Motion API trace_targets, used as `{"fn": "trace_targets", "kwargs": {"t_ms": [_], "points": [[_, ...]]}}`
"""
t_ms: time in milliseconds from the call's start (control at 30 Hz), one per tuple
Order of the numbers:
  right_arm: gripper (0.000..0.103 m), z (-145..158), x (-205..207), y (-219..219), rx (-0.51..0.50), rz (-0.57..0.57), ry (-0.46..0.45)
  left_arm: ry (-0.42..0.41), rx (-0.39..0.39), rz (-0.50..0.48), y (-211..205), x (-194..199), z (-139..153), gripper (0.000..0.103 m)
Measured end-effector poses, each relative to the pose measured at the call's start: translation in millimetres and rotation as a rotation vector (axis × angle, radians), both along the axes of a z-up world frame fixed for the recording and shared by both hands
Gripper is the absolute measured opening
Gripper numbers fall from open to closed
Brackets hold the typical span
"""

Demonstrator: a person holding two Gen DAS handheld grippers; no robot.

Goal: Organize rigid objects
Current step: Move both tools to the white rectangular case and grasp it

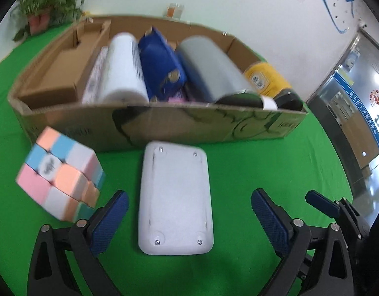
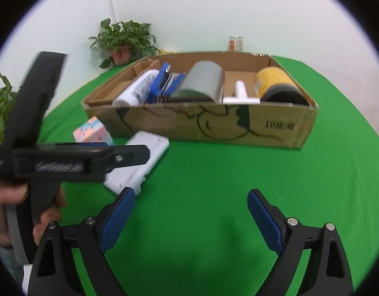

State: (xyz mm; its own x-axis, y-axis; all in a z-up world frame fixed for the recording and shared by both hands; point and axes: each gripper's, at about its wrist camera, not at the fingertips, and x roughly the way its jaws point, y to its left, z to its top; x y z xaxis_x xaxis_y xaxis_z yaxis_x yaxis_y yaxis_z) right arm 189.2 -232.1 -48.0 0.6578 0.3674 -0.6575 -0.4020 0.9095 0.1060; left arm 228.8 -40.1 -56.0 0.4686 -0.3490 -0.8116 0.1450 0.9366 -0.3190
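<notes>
Left gripper [image 1: 189, 218] spread wide, nothing pinched; white flat device [image 1: 176, 202] lies screw-side up on green tabletop [image 1: 275, 167], between its jaws, untouched; pastel puzzle cube [image 1: 61, 175] at left of frame, just beside left finger; cardboard box [image 1: 164, 123] across upper half, holding white cylinder [image 1: 124, 69], grey cylinder [image 1: 209, 69], yellow can [image 1: 266, 76]; right gripper [image 2: 190, 215] spread, empty, over bare tabletop.

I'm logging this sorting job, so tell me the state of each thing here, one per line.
left gripper: open, around the white device, not pressing it
right gripper: open, empty
white device: underside up on the cloth
pastel cube: outside the box
cardboard box: open-topped, partly filled
grey cylinder: on its side in the box
yellow can: lying in the box
</notes>
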Motion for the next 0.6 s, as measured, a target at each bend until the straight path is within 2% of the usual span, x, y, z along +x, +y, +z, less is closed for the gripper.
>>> {"fn": "trace_targets", "kwargs": {"t_ms": [67, 100, 167, 233, 333, 467, 567, 600], "points": [[0.092, -5, -2, -1, 0.008, 0.009, 0.022, 0.060, -0.045, 0.008, 1, 4, -13, 0.089], [0.092, -7, -4, -1, 0.010, 0.016, 0.028, 0.036, -0.048, 0.011, 1, 2, -12, 0.088], [0.092, -9, -9, -2, 0.015, 0.026, 0.030, 0.041, -0.039, 0.010, -2, 1, -13, 0.078], [0.092, -10, -12, -2, 0.019, 0.032, 0.031, 0.037, -0.038, 0.011, -4, -2, -13, 0.060], [0.092, -10, -15, -7, 0.036, 0.040, 0.039, 0.054, -0.079, -0.002, -9, -11, -16, 0.050], [0.092, -12, -23, -17, 0.046, 0.079, 0.030, 0.076, -0.148, -0.040, -24, -24, -18, 0.048], [0.092, -14, -31, -27, 0.035, 0.117, 0.003, 0.119, -0.244, -0.086, -38, -32, -24, 0.045], [0.092, -13, -30, -29, 0.032, 0.126, -0.002, 0.119, -0.252, -0.092, -41, -32, -23, 0.045]]}}
